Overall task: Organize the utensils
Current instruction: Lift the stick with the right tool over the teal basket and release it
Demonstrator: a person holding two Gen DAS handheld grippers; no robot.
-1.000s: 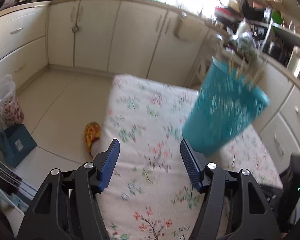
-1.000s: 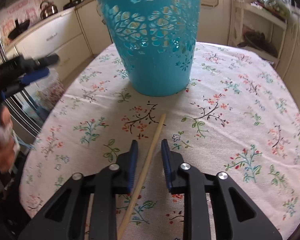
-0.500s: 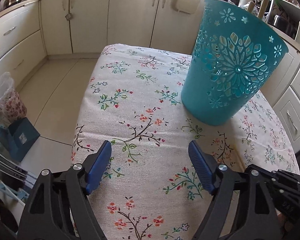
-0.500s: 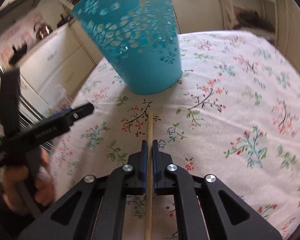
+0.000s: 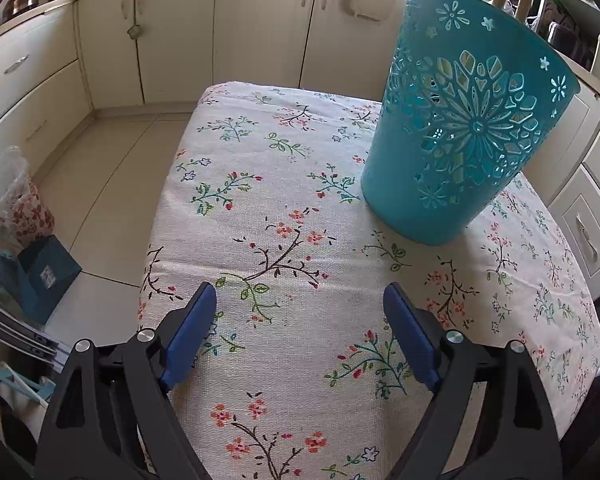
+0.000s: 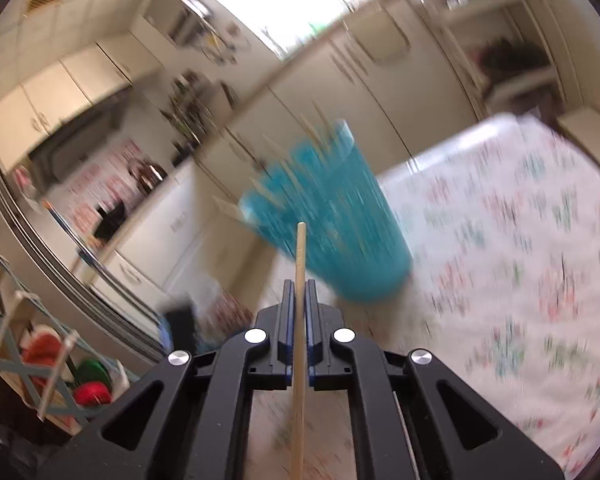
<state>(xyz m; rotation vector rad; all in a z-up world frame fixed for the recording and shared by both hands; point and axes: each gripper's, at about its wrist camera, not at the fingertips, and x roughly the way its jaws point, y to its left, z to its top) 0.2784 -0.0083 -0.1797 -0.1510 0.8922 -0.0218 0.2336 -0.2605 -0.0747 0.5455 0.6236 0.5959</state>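
Sunlight from the kitchen window falls on a desk [image 5: 300, 360] covered with a pale cloth printed with small red and green flower sprigs. On its far right part stands a tall teal plastic basket [image 5: 460, 136] with a cut-out flower pattern in its wall; it stands upright on the cloth, wider at the rim than at the base. Thin wooden sticks [image 6: 320, 136] poke up out of its top, though the right wrist view is too smeared to count them.

On the near side, the left gripper [image 5: 300, 312] hangs over bare cloth with its blue pads [image 5: 192, 332] spread wide. Its jaws have just been opening, and nothing lies between them but the flowered cloth below. The basket sits beyond it and to the right, well clear of both fingers.

Over on the other hand, the right gripper [image 6: 300, 292] is clenched on a slim, pale wooden stick [image 6: 299, 320]. The stick runs straight along the line of the fingers, its far tip reaching past them toward the blurred teal basket [image 6: 328, 216], its near end passing back under the gripper body. It is lifted off the cloth, held in the air in front of the basket.

Cream cupboard doors [image 5: 260, 28] line the far wall behind the desk.
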